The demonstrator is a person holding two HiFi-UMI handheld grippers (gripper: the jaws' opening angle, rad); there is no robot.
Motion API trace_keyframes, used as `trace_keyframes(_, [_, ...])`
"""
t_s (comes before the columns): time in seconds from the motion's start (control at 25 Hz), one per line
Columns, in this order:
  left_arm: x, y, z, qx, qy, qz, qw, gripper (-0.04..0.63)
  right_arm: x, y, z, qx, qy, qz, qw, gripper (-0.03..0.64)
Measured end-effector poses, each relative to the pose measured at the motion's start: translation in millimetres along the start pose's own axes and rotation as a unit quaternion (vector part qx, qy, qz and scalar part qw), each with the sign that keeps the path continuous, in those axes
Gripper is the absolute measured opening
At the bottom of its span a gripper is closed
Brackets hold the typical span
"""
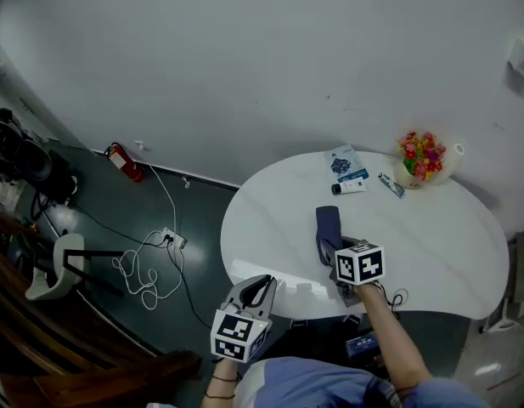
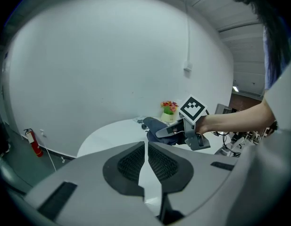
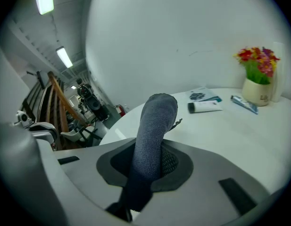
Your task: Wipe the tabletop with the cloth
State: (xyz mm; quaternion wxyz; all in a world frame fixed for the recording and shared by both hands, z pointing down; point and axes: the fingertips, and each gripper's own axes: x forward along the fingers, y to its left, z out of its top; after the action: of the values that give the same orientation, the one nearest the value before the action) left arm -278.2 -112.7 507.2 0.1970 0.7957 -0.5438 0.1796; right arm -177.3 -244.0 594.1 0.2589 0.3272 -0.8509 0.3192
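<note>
**Cloth held lengthwise ahead of the right tool, over the middle of the table**

The right tool (image 3: pixel 152 166) was clenched on the near end of the dark cloth (image 3: pixel 153 126). The cloth's free length ran straight out beyond the jaws toward the far side of the round white table (image 1: pixel 431 245). Its long axis thus lay near-to-far, in line with the tool. Whether the free end touched the surface could not be settled from these views. Bare tabletop lay to the left and right of the cloth. A tube (image 1: pixel 349 188), a printed packet (image 1: pixel 345 161) and a flower pot (image 1: pixel 421 160) stood well apart from it at the far edge. The left tool (image 1: pixel 257 291) had its jaws together on nothing and hung at the near-left rim, well apart from the cloth. The right hand was therefore judged the working one. A stroke across the cloth's axis would likely cover the widest band.
</note>
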Motion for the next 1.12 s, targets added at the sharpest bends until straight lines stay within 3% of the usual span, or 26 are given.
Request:
trace_keyframes(0.32, [-55, 59, -33, -0.05, -0.001, 0.064, 0.9967, 0.018, 86, 142, 4, -0.072, 0.033, 0.101, 0.992, 0.071])
trace_keyframes(0.6, [-79, 78, -60, -0.082, 0.007, 0.091, 0.9924, 0.018, 126, 216, -18, -0.106, 0.065, 0.168, 0.978, 0.071])
trace_keyframes(0.8, [-79, 81, -61, -0.082, 0.009, 0.088, 0.9927, 0.018, 141, 217, -39, -0.106, 0.091, 0.167, 0.976, 0.071])
trace_keyframes(1.12, [-46, 60, -45, -0.051, 0.014, 0.048, 0.9974, 0.018, 126, 143, -47, -0.082, 0.095, 0.111, 0.986, 0.071])
